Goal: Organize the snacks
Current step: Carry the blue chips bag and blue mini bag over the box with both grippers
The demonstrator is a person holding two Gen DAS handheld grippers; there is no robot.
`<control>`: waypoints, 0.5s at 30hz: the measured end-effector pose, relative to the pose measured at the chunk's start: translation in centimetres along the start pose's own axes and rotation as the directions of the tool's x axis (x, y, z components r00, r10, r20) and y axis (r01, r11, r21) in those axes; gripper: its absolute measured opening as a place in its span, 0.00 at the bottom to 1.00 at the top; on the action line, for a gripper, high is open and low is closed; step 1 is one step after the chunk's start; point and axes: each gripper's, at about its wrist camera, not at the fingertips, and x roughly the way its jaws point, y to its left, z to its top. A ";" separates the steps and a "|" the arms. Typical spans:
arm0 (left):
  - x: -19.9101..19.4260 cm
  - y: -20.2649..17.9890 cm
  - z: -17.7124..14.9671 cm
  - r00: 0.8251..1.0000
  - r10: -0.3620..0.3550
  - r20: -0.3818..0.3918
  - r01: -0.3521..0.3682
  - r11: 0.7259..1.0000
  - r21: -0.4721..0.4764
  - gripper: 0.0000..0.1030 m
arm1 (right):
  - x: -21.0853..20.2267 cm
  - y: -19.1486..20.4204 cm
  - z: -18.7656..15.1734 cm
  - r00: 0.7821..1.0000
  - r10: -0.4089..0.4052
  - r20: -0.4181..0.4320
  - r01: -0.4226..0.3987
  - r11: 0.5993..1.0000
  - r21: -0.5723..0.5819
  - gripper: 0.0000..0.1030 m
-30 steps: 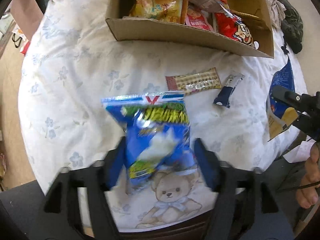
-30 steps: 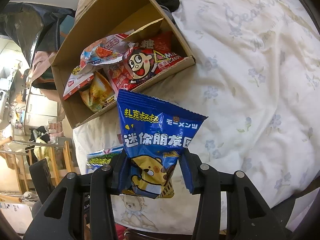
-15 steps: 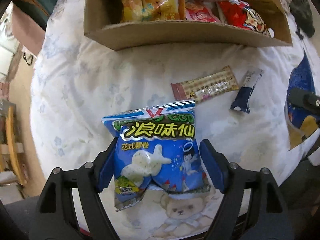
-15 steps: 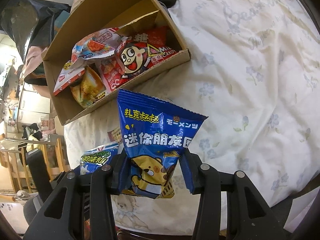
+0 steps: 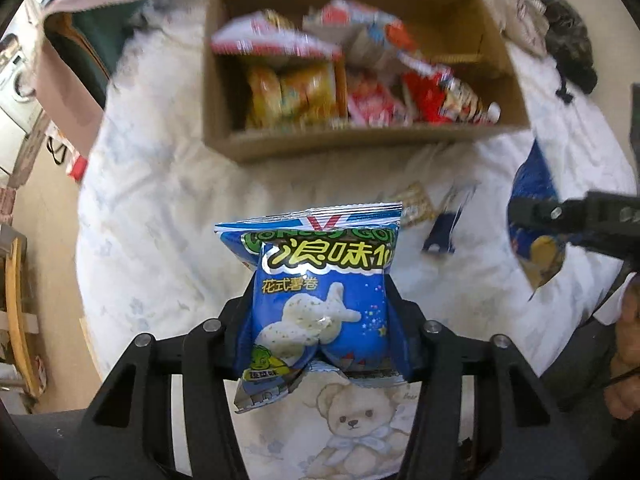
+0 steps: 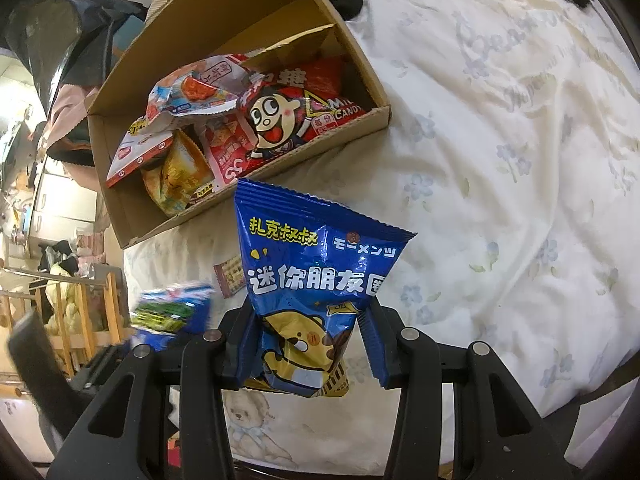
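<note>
My left gripper (image 5: 320, 332) has a blue potato-snack bag (image 5: 320, 272) between its jaws, which are closing; the pads pinch the bag's waist and it hangs clear of the cloth. That bag shows blurred in the right wrist view (image 6: 172, 308). My right gripper (image 6: 308, 344) is shut on a blue bear-biscuit bag (image 6: 316, 264), held upright above the cloth; it also shows at the right of the left wrist view (image 5: 536, 208). An open cardboard box (image 5: 360, 142) with several snack packs lies beyond both grippers (image 6: 132, 216).
A checked cracker bar (image 5: 416, 208) and a dark blue sachet (image 5: 444, 228) lie on the white flowered cloth (image 5: 160, 220) before the box. Dark clothing (image 5: 568, 48) sits at the far right. A hand (image 5: 628, 352) shows at the right edge. Wooden furniture (image 6: 80, 312) stands beside the bed.
The left jaws have closed in on the potato-snack bag and lifted it off the cloth; the view has swung up toward the box. The right gripper and its bag have stayed put.
</note>
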 end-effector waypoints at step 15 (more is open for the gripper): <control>-2.7 1.3 0.0 0.989 0.030 0.142 -0.020 0.997 -0.070 0.48 | -3.0 1.6 -0.1 0.991 0.068 0.116 -0.059 0.995 -0.081 0.46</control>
